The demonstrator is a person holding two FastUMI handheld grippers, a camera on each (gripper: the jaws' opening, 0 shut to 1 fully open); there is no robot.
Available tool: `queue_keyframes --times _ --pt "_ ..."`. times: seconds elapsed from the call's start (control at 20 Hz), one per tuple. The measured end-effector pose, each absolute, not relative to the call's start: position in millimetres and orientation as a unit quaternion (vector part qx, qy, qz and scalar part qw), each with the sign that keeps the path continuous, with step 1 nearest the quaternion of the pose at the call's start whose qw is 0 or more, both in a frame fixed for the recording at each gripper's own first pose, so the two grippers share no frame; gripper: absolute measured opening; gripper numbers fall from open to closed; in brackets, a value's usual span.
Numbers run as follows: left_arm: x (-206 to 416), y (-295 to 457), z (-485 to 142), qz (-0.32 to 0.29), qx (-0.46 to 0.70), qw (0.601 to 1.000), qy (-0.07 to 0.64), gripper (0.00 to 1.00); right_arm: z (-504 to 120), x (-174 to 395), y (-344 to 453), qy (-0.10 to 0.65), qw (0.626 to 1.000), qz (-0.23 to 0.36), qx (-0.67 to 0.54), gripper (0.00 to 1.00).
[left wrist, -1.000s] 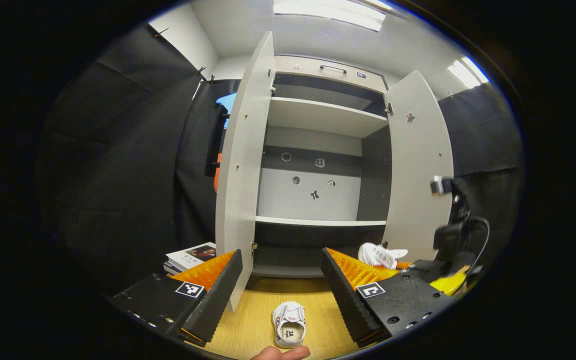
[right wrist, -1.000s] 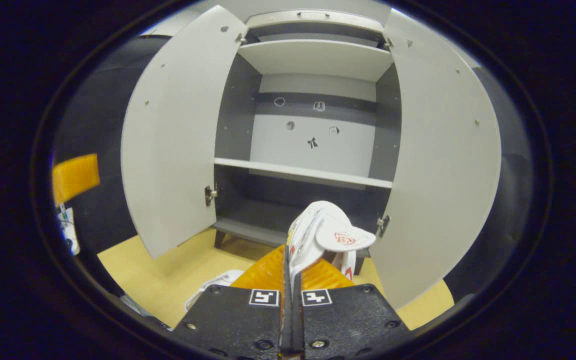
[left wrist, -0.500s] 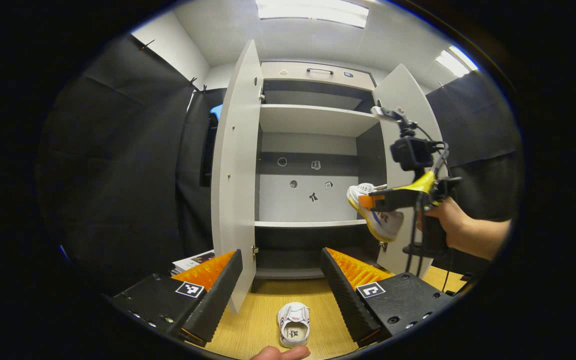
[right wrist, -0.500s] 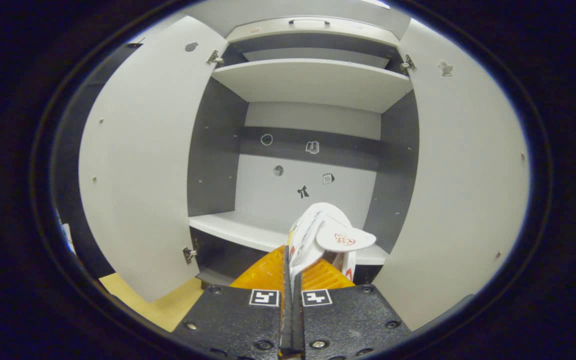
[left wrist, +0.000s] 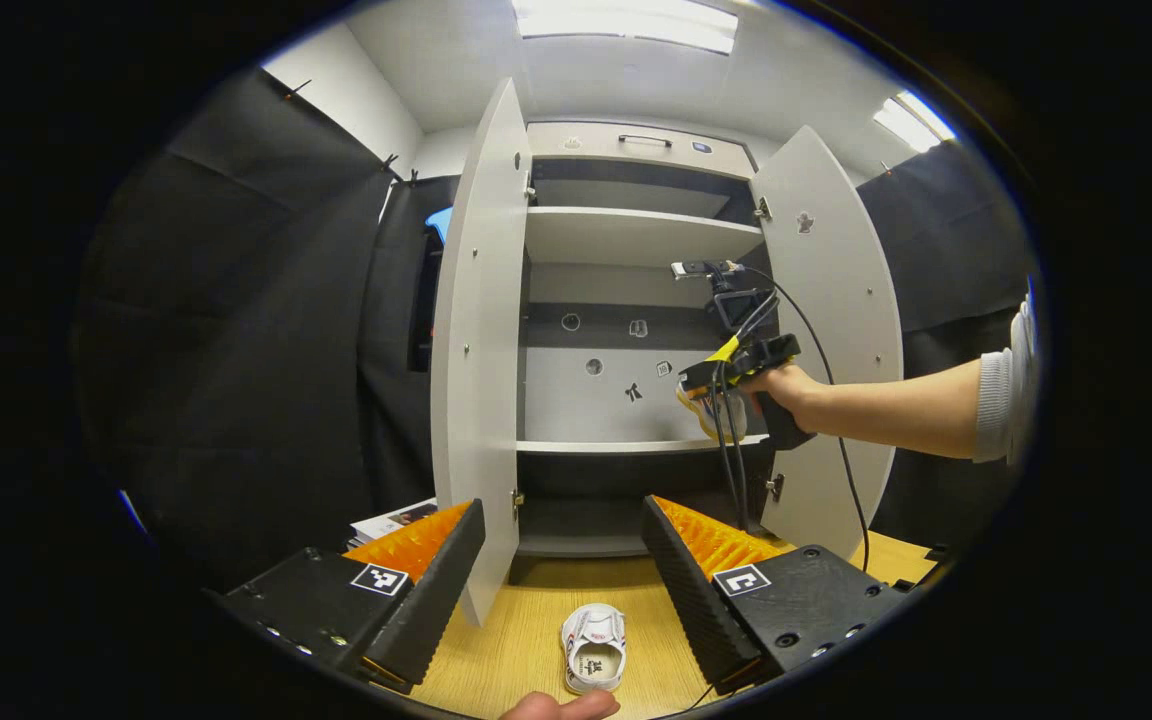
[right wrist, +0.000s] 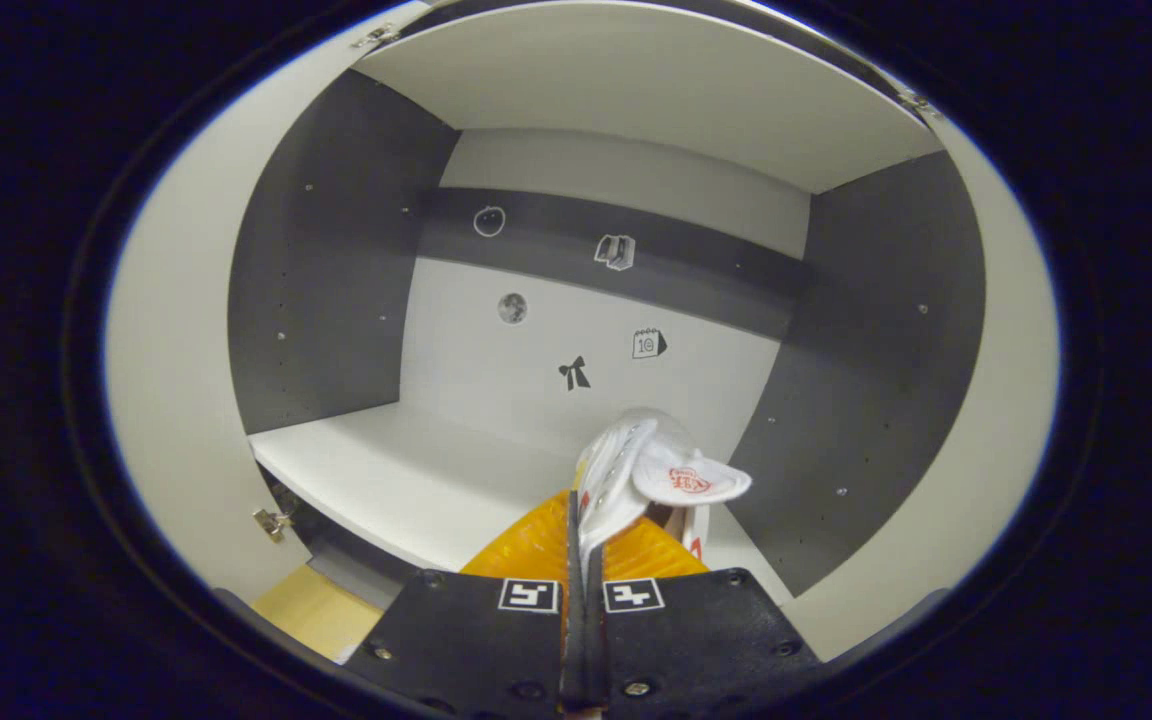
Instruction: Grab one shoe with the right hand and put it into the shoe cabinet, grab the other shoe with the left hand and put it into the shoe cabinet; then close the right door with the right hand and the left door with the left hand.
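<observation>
Your right gripper [right wrist: 581, 520] has its fingers pressed together on the white shoe [right wrist: 651, 470], which it holds above the middle shelf [right wrist: 406, 480] inside the shoe cabinet [left wrist: 636, 240]; in the left gripper view that same gripper [left wrist: 711, 385], held in your hand [left wrist: 786, 385], reaches between the two open doors, left door [left wrist: 476, 350] and right door [left wrist: 831, 330], at the level of the middle shelf; your left gripper [left wrist: 561, 560] hangs low before the cabinet with its fingers wide apart and gripping nothing; the second shoe [left wrist: 596, 650] lies on the wooden floor [left wrist: 516, 650] between those fingers, just in front of the cabinet's base; books [left wrist: 386, 520] lie on the floor left of the left door.
</observation>
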State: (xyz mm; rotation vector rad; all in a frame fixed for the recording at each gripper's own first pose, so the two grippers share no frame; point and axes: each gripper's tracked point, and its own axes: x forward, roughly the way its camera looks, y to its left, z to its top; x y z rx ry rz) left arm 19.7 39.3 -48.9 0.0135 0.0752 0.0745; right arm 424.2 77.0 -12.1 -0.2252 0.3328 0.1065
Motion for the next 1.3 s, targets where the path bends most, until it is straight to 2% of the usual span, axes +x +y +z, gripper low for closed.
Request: queue_keyframes --times 0.3,0.9,1.05,1.15,1.2,1.25,1.3 --pt "23.5 51.9 -59.2 0.049 0.008 0.998 0.05 0.95 -41.2 464.7 77.3 0.226 0.965 0.046 -0.125 0.04" --pt "27.5 54.0 -63.1 0.048 0.01 0.998 0.05 0.95 -57.2 473.1 79.9 0.311 0.941 0.051 -0.124 0.04" --pt "25.6 56.3 -62.8 0.048 0.009 0.998 0.05 0.95 -55.3 471.6 77.0 0.311 0.941 0.041 -0.129 0.1" --pt "25.4 59.0 -62.4 0.051 0.009 0.997 0.049 0.95 -49.2 466.2 78.7 0.307 0.942 0.042 -0.13 0.19" --pt "26.3 60.3 -61.9 0.052 0.007 0.997 0.048 0.95 -47.8 463.7 79.9 0.305 0.943 0.041 -0.129 0.3" --pt "26.1 61.1 -62.0 0.052 0.005 0.997 0.048 0.95 -42.6 457.1 81.1 0.302 0.944 0.045 -0.125 0.35" --pt "25.8 60.9 -61.6 0.051 0.003 0.998 0.047 0.95 -38.1 453.9 84.1 0.293 0.947 0.049 -0.121 0.47"
